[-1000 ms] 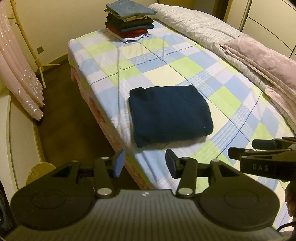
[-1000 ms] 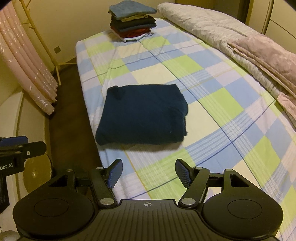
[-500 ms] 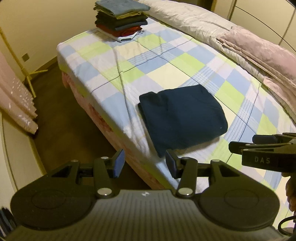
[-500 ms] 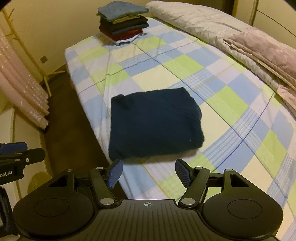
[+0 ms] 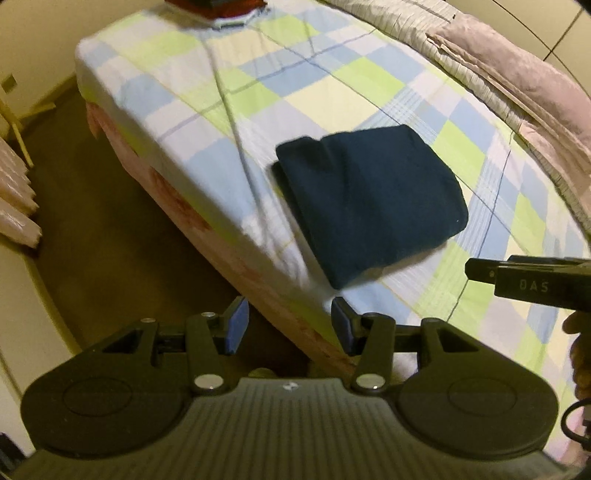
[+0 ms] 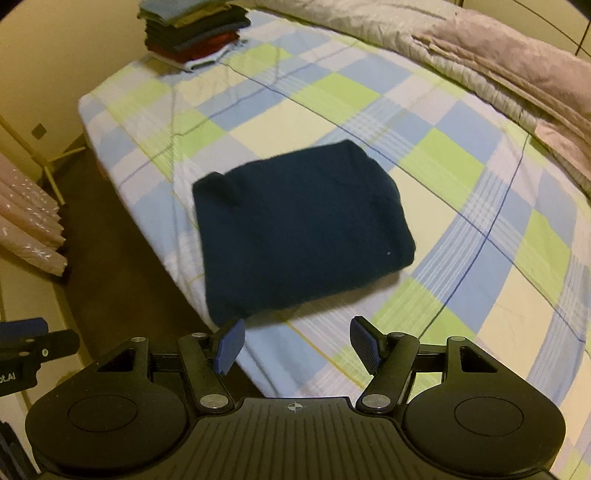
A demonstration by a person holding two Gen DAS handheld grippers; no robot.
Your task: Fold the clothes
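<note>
A folded dark navy garment (image 5: 369,203) (image 6: 299,229) lies on the checked bed sheet (image 5: 332,85) (image 6: 461,206) near the bed's near edge. My left gripper (image 5: 286,325) hovers open over the bed edge, short of the garment's near corner, nothing between its blue pads. My right gripper (image 6: 295,341) stands open just in front of the garment's near edge, also empty. A stack of folded clothes (image 6: 192,33) sits at the far corner of the bed; only its bottom (image 5: 218,7) shows in the left wrist view.
A striped duvet (image 6: 369,18) and a pinkish blanket (image 5: 524,92) (image 6: 517,62) lie along the right side of the bed. Brown floor (image 5: 92,221) runs left of the bed. Pink fabric (image 6: 26,229) hangs on a wooden rack at far left.
Both grippers have tilted further down and come lower toward the bed's near edge. The navy garment now looms larger and the far stack has slid to the top of both views.
</note>
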